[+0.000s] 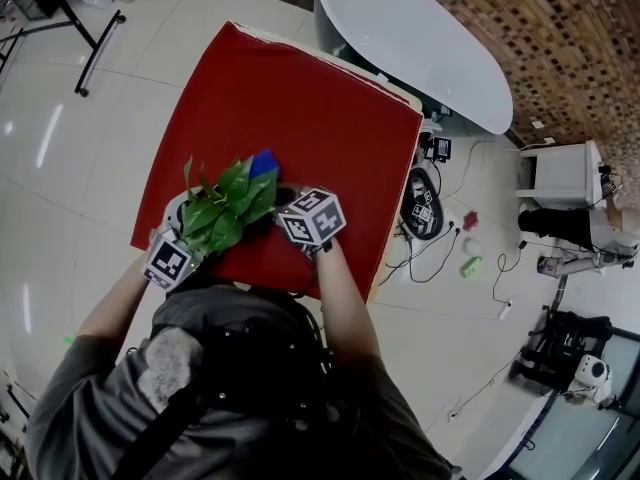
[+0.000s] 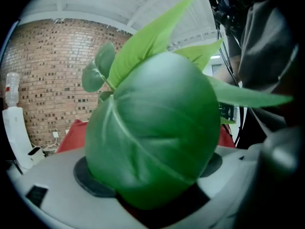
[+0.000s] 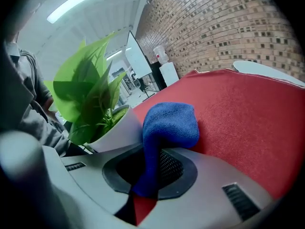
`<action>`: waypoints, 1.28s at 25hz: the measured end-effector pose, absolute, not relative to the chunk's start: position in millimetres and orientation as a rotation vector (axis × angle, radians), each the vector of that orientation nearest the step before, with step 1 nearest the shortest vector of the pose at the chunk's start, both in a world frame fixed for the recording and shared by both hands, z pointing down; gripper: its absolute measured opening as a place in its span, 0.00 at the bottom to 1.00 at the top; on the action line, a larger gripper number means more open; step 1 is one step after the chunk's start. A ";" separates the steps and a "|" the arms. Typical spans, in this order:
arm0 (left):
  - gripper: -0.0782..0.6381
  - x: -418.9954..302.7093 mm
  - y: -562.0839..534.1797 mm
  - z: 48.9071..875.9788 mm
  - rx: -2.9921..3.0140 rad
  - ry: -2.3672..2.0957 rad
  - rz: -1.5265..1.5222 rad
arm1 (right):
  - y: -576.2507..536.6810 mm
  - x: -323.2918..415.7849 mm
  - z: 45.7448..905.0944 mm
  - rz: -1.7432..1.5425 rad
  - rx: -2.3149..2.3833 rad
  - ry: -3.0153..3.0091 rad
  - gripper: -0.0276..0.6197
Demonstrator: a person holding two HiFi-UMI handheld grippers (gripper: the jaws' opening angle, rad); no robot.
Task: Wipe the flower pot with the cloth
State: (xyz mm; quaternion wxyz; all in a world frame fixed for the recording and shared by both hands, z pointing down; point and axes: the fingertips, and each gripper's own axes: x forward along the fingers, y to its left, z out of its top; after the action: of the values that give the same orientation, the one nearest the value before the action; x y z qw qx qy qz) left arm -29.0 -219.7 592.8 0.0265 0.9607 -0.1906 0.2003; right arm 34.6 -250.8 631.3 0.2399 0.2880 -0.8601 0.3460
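left gripper [image 1: 176, 252] at the near worktop [image 1: 300, 88] edge, a big plant leaf [image 2: 152, 137] covers its jaws, can't tell their state. white flower pot [image 3: 116, 128] just right of it. blue cloth [image 3: 169, 123] touches the pot's side, clamped in right gripper [image 1: 292, 200] jaws.

red table [image 1: 300, 108] | white oval tabletop [image 1: 420, 38] | floor cables [image 1: 440, 253] | brick wall [image 2: 47, 70]
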 end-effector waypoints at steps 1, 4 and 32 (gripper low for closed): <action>0.74 -33.5 -219.9 593.1 2.963 -0.627 0.630 | -250.2 35.5 630.7 0.948 0.793 -2.353 0.16; 0.74 -58.3 -211.1 598.6 2.879 -0.769 0.626 | -237.4 34.6 631.2 0.943 0.799 -2.346 0.16; 0.75 -21.8 -164.6 590.2 2.792 -1.068 0.552 | -153.8 64.6 582.5 0.960 0.854 -2.434 0.16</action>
State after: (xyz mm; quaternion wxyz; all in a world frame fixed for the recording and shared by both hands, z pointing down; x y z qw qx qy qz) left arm -21.8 -164.6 590.2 0.0510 0.9173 -0.3509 0.1812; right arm 64.6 -153.8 582.5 0.1935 0.3044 -0.8676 0.3423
